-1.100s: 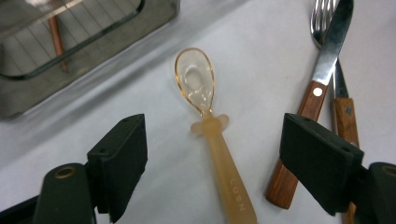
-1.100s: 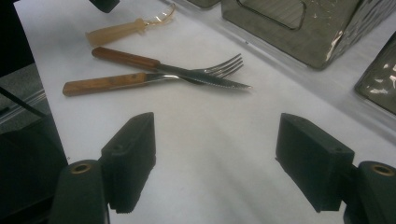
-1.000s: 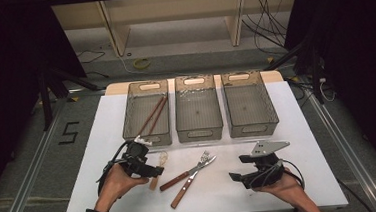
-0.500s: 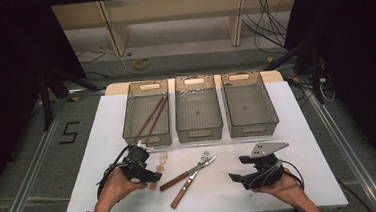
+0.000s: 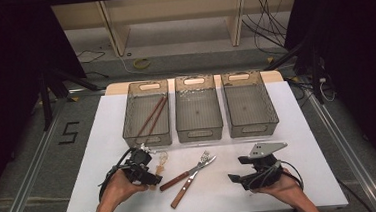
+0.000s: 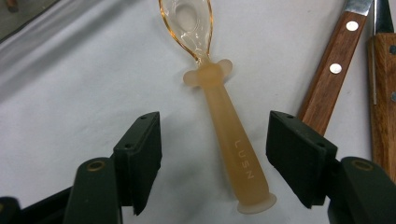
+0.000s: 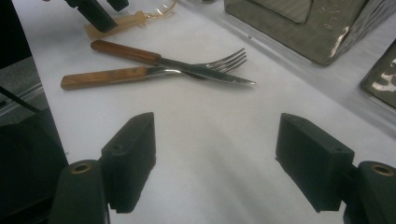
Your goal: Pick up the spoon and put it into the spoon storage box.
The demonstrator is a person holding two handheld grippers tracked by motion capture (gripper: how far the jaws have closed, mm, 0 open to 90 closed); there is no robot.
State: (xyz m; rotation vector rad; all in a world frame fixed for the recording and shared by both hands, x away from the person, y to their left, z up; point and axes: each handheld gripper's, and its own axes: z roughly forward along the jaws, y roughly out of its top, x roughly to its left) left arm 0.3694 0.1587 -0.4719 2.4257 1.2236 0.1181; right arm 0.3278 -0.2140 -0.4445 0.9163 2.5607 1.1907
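The little see-through spoon (image 6: 219, 116) lies flat on the white table (image 5: 308, 127), near the front edge on the left side. In the high view the spoon (image 5: 161, 160) sits just at 3 o'clock from the left gripper (image 5: 148, 175). Its soft handle points back at the gripper and its clear bowl points away, toward 12 o'clock in the left gripper view.

The left gripper (image 6: 215, 149) has its two black jaws down on either side of the spoon handle. The jaws have just been closing in. They are about half open now, with the handle between them. There is a gap on both sides, so they are not squeezing it and the spoon is not held yet. I think the grab is about to happen, and a bit more closing should pinch the handle.

At 3 o'clock from the spoon lie a fork (image 5: 186, 174) and a knife (image 5: 194, 182) with brown wooden handles, crossed over each other. One wooden handle lies very near the right-hand jaw in the left gripper view, so that jaw could bump it.

Farther out at 3 o'clock, the right gripper (image 5: 238, 178) rests in the other hand (image 5: 282, 192). Its jaws are wide open and hold nothing.

At 12 o'clock stand three bins. The left bin (image 5: 130, 132) has brown chopsticks (image 5: 150, 117) in it. The middle bin (image 5: 199, 133) and right bin (image 5: 272, 120) look bare. The spoon will likely go into one of those.
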